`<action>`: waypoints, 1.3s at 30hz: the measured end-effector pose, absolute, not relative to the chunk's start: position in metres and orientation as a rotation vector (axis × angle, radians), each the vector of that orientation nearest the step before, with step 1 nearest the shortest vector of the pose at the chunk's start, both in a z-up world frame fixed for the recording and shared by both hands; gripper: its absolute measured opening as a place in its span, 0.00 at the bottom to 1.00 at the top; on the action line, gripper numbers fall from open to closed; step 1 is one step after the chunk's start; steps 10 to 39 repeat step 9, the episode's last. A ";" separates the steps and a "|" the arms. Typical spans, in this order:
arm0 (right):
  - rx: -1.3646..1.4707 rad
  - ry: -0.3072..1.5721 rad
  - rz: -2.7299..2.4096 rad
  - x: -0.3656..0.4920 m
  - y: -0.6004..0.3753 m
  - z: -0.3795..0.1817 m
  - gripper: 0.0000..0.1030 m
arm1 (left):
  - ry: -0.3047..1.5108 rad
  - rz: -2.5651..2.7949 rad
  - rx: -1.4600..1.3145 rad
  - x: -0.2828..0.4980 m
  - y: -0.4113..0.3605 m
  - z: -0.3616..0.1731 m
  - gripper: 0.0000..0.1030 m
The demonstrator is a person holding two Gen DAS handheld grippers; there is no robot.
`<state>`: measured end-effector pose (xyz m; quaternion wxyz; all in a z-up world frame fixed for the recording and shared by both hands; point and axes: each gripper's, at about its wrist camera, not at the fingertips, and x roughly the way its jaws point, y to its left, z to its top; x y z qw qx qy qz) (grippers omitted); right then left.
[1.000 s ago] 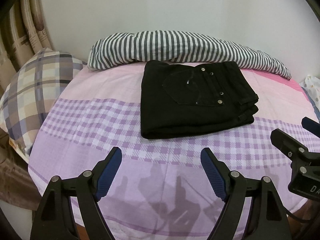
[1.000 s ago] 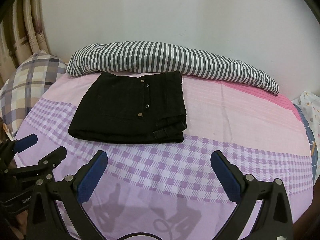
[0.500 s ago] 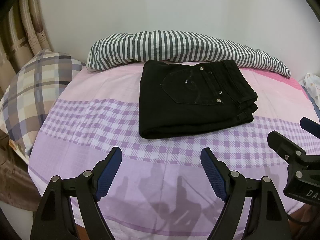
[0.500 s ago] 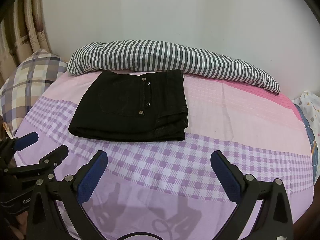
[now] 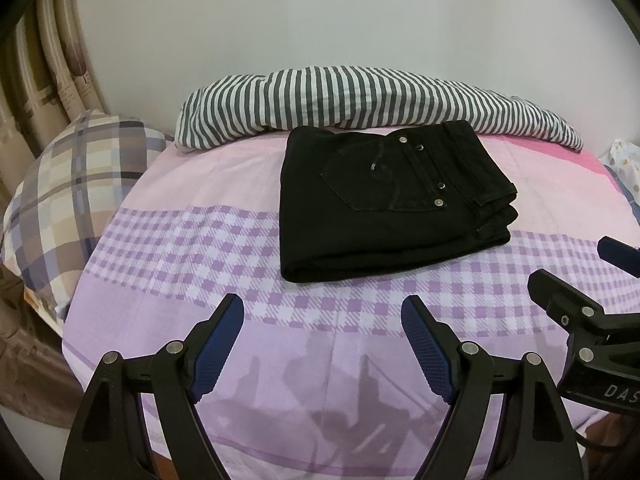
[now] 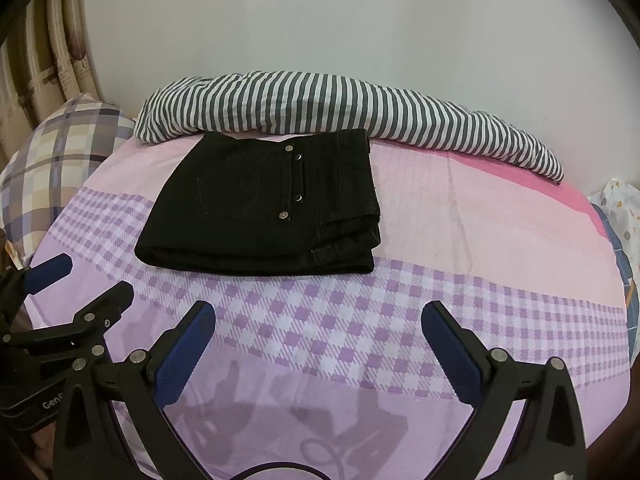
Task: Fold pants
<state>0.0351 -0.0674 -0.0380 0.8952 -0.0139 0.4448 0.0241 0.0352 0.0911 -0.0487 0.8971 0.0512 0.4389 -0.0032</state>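
1. Black pants [image 5: 384, 204] folded into a compact stack on the bed [image 5: 200, 248], far edge just beside the striped bolster [image 5: 360, 100], well short of the plaid pillow [image 5: 76, 184] on the bolster's left.
2. Judged soft but fairly thick denim-like cloth: several layers, some weight, not slippery, nothing fragile; likely to slump or fan open if lifted by one layer only.
3. Best hold, by that judgement: the whole stack pinched at the rounded fold on the near side, farthest from the bolster, or at the layered open edges on the stack's right; metal studs near the pocket better avoided.
4. Left gripper [image 5: 322, 344] spread wide, nothing between the pads, hanging over the purple check band on the side away from the bolster, apart from the pants.
5. Right gripper [image 6: 318, 350] likewise wide open and empty, near that same band.
6. Against the earlier views: pants lying the same way beside the bolster, both grippers equally wide, no visible shift beyond a slight framing wobble. Folding looks finished.
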 end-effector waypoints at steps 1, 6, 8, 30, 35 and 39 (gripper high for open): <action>-0.029 0.923 0.050 0.035 -0.067 -0.039 0.99 | 0.909 -0.007 0.108 0.035 0.091 -0.048 0.79; -0.027 0.927 0.054 0.036 -0.067 -0.041 0.99 | 0.909 -0.009 0.093 0.036 0.095 -0.049 0.79; -0.024 0.930 0.053 0.036 -0.067 -0.042 0.99 | 0.911 -0.009 0.091 0.036 0.096 -0.050 0.79; -0.024 0.930 0.053 0.036 -0.067 -0.042 0.99 | 0.913 -0.011 0.090 0.037 0.097 -0.050 0.79; -0.024 0.930 0.053 0.036 -0.067 -0.042 0.99 | 0.913 -0.011 0.090 0.037 0.097 -0.050 0.79; -0.024 0.930 0.053 0.036 -0.067 -0.042 0.99 | 0.913 -0.011 0.090 0.037 0.097 -0.050 0.79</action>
